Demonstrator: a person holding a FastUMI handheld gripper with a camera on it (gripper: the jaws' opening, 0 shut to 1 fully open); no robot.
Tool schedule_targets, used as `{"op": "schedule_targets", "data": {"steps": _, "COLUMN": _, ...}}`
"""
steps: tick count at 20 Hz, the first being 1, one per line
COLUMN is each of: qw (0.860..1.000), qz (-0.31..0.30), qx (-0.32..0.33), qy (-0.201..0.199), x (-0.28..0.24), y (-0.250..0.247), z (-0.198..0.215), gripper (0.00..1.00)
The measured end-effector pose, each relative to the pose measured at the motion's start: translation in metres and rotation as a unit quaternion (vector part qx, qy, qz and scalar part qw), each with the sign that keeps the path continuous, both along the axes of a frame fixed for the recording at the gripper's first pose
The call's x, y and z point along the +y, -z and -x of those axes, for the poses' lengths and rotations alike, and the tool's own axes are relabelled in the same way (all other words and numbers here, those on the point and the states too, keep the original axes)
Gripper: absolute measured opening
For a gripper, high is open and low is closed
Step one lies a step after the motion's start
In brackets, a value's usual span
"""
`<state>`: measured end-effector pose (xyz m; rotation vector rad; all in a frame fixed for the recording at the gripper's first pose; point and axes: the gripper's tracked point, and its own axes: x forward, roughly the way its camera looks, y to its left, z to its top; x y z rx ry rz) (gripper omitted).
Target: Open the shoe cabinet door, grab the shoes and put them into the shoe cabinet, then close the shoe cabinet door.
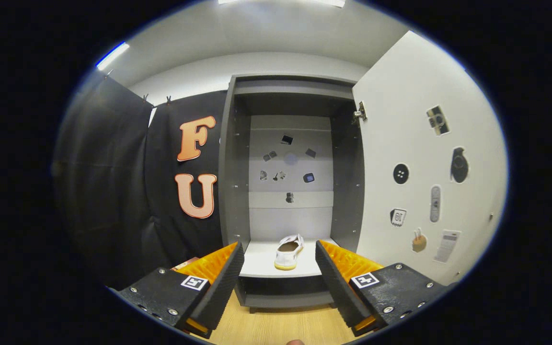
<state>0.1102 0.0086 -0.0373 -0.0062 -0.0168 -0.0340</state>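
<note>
The grey shoe cabinet [230, 158] stands straight ahead with its inside showing. Its white door [424, 158] is swung wide to the right and carries several stickers. A white shoe [289, 251] with a pale sole lies on the cabinet's bottom shelf [261, 263], heel toward me. My gripper [280, 258] is open, its two fingers spread apart with nothing between them. The shoe sits beyond the fingers, a little past the gap between them.
Small stickers dot the cabinet's back panel [289, 167]. A metal hinge [361, 112] sits at the door's upper corner. Black cloth [113, 191] hangs to the left of the cabinet. Light wooden floor [281, 326] runs below the fingers up to the cabinet's base.
</note>
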Motion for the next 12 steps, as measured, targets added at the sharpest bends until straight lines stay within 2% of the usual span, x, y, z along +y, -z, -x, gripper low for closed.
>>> {"op": "schedule_targets", "data": {"steps": 6, "qw": 1.000, "qz": -0.005, "qx": 0.006, "qy": 0.020, "x": -0.006, "y": -0.005, "z": 0.088, "gripper": 0.93}}
{"op": "schedule_targets", "data": {"steps": 12, "qw": 1.000, "qz": -0.013, "qx": 0.027, "qy": 0.006, "x": -0.026, "y": 0.005, "z": 0.135, "gripper": 0.93}}
